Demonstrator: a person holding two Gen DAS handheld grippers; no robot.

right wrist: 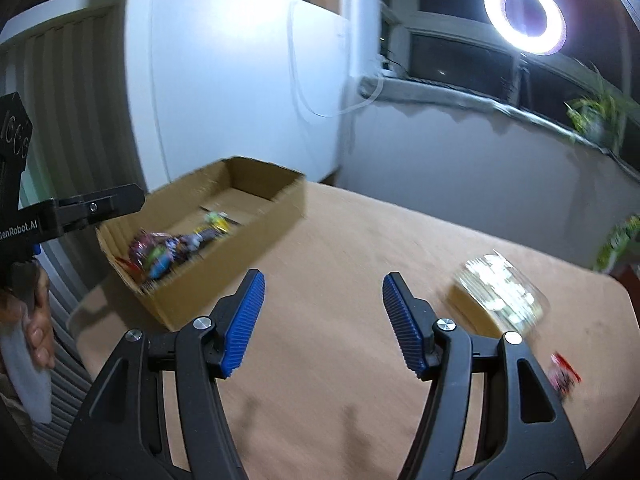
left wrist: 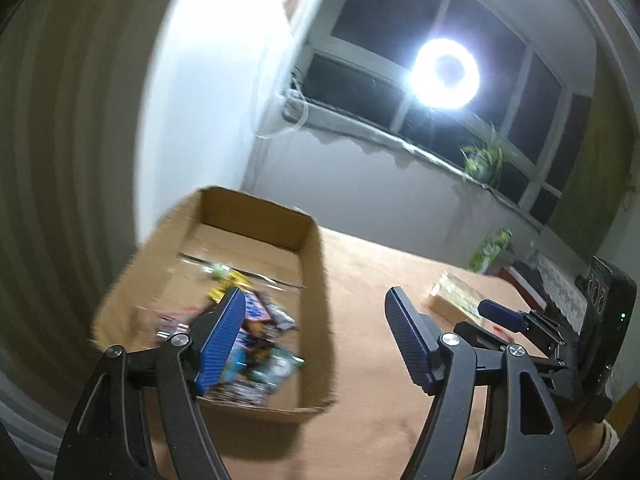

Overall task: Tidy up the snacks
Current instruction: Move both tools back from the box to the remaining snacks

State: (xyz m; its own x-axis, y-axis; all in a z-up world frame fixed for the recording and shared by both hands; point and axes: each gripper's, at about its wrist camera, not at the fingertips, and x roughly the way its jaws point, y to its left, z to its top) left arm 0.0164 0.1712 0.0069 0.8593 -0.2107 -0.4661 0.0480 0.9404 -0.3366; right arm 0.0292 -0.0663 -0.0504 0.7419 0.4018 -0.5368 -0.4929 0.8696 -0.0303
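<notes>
Our left gripper (left wrist: 314,318) stands with its blue-padded jaws apart and nothing between them, hanging above the near right corner of the cardboard box (left wrist: 320,276). Our right gripper (right wrist: 323,304) is likewise spread and empty, over bare tabletop. We see the snacks (left wrist: 256,344) piled in bright wrappers at the near end of the open box, which sits on the tan tablecloth (right wrist: 340,240) toward the left. To the right lies a clear-wrapped packet (right wrist: 500,292) of pale pieces, and nearer us a small red-wrapped snack (right wrist: 562,374), both on the cloth and outside the box. Beyond, a ring light (right wrist: 524,14) glares before the dark window (left wrist: 400,12).
</notes>
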